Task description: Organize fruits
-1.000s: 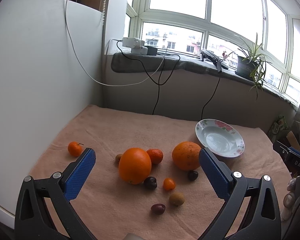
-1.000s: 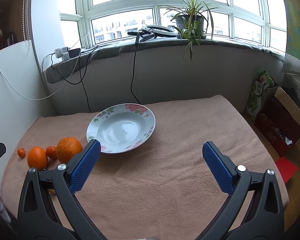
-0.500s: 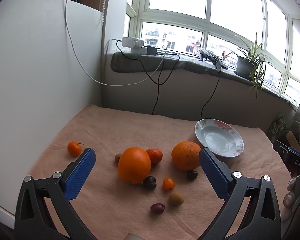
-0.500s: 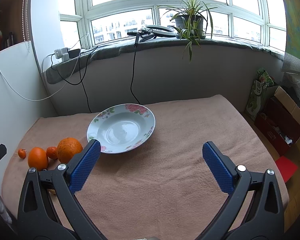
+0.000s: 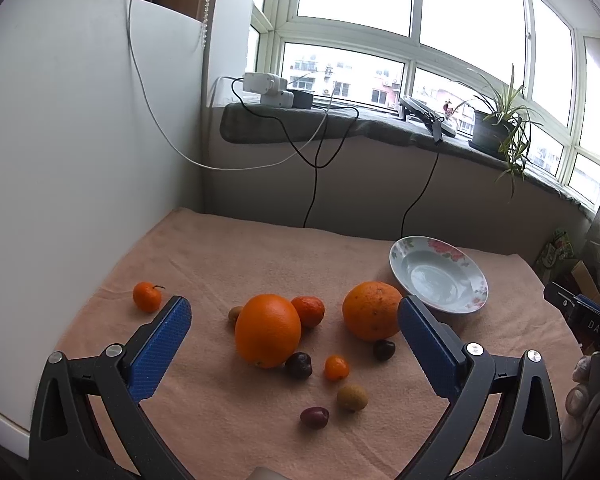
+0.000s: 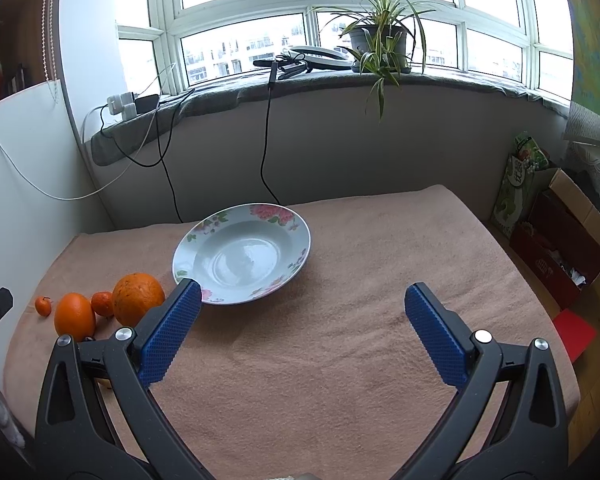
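Two big oranges (image 5: 268, 330) (image 5: 371, 315) lie on the pink cloth among a tangerine (image 5: 308, 311), a kumquat (image 5: 336, 367), dark cherries (image 5: 298, 365), a lychee (image 5: 352, 397) and a stray mandarin (image 5: 147, 296) off to the left. My left gripper (image 5: 291, 334) hovers open above and in front of this cluster, nothing between its blue pads. A flowered white plate (image 6: 242, 254) stands empty at the middle of the table. My right gripper (image 6: 300, 330) is open over bare cloth just in front of the plate. The right wrist view shows the oranges (image 6: 138, 299) at far left.
A white panel (image 5: 60, 160) walls the left side. Cables (image 5: 315, 160) hang from the grey windowsill, which carries a potted plant (image 6: 379, 36). Cardboard boxes (image 6: 559, 248) and a green bag stand beyond the table's right edge. A hand (image 5: 579, 392) shows at the right of the left wrist view.
The left gripper has drawn back or lifted very slightly, so the fruit sits a touch lower-left in its view. The right gripper has barely shifted. Both stay open.
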The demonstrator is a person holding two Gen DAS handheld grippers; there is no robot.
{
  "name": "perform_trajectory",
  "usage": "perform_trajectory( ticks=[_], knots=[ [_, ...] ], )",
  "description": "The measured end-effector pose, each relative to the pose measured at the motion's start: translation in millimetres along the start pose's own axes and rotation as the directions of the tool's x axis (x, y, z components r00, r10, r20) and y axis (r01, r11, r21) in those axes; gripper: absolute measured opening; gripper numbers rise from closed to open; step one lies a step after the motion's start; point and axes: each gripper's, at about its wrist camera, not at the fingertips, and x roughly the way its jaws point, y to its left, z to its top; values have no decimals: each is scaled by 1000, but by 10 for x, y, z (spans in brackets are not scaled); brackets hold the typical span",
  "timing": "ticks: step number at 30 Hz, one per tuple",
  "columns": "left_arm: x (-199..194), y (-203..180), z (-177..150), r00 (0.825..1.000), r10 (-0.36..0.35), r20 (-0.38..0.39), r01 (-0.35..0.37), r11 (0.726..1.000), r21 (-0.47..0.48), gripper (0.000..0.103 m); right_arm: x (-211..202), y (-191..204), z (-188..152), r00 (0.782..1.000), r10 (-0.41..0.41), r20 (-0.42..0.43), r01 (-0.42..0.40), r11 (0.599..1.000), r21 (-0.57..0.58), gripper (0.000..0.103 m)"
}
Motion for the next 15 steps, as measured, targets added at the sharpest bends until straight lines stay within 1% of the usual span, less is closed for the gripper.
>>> perform_trajectory(
  ticks=[10,15],
  knots=[
    [97,-20,-24,1000,21,-21,-21,1000,19,102,77,-11,-43,999,21,-33,-20,1000,14,103],
    [179,-19,-35,999,22,-37,-21,1000,23,102,172,-23,-49,997,53,-61,-52,998,19,103]
  ],
)
